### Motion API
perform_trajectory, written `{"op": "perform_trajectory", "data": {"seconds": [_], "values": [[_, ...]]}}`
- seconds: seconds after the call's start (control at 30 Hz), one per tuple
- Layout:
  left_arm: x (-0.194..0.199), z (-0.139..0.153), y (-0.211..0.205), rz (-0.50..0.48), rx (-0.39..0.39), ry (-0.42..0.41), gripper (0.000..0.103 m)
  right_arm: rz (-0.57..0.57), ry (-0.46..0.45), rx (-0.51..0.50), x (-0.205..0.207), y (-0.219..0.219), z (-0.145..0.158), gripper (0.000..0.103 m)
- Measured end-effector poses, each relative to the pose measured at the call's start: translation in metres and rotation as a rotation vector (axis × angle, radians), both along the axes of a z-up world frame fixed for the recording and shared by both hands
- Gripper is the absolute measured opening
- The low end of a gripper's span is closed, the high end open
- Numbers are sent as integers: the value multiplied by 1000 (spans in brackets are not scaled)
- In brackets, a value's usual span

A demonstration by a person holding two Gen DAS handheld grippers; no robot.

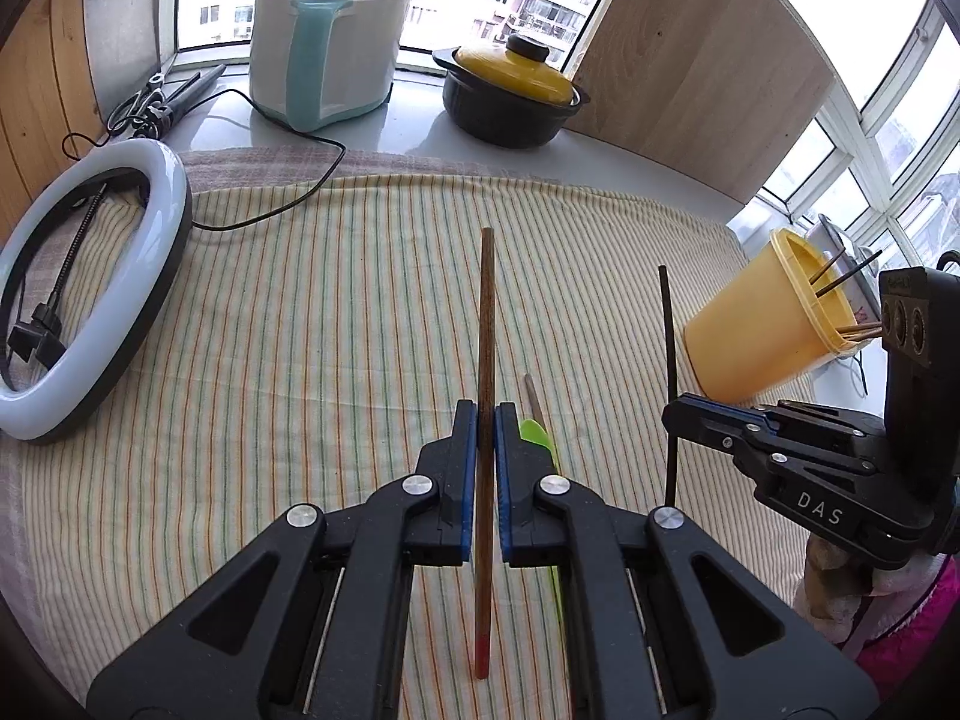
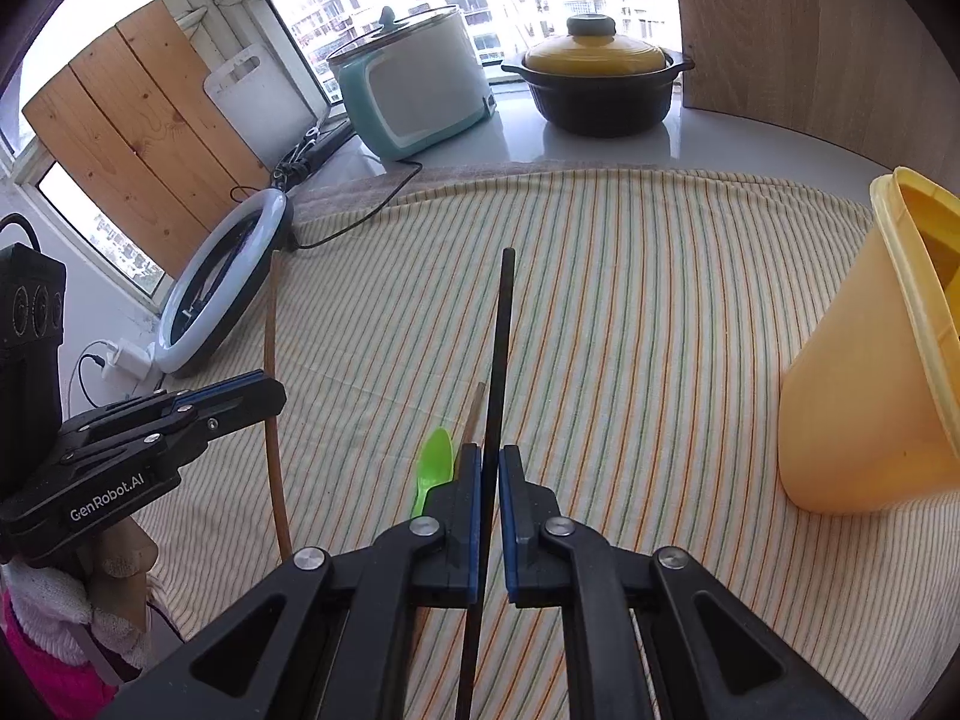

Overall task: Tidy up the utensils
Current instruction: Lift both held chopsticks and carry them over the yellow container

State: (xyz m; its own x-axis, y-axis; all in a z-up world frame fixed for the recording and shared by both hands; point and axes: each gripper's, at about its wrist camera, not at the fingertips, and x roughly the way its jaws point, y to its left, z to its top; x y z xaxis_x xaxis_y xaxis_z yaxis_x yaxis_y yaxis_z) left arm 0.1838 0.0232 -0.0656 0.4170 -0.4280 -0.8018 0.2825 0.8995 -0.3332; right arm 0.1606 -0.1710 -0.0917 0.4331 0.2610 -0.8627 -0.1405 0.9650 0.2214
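Now your left tongs (image 1: pixel 486 414) clamp brown chopstick (image 1: pixel 487 300); right tongs (image 2: pixel 491 459) clamp black chopstick (image 2: pixel 503 324); yellow cup (image 2: pixel 864 396) near right.

A brown chopstick (image 1: pixel 486 360) and a black chopstick (image 2: pixel 501 360) stand clamped upright (yellow cup (image 2: pixel 870 372) nearby, holding more chopsticks).

A home kitchen is indicated by a rice cooker (image 1: pixel 327 51), a lidded clay pot (image 1: pixel 510 93) and a cutting board (image 1: pixel 120 30) along the windowed worktop (image 1: pixel 396 132).
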Motion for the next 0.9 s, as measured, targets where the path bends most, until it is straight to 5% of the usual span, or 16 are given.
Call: {"op": "perform_trajectory", "data": {"seconds": [0.9], "values": [[-15,83,-30,-33,-45,-160,4,-28,-334,-56,-41,-23,100,3]]}}
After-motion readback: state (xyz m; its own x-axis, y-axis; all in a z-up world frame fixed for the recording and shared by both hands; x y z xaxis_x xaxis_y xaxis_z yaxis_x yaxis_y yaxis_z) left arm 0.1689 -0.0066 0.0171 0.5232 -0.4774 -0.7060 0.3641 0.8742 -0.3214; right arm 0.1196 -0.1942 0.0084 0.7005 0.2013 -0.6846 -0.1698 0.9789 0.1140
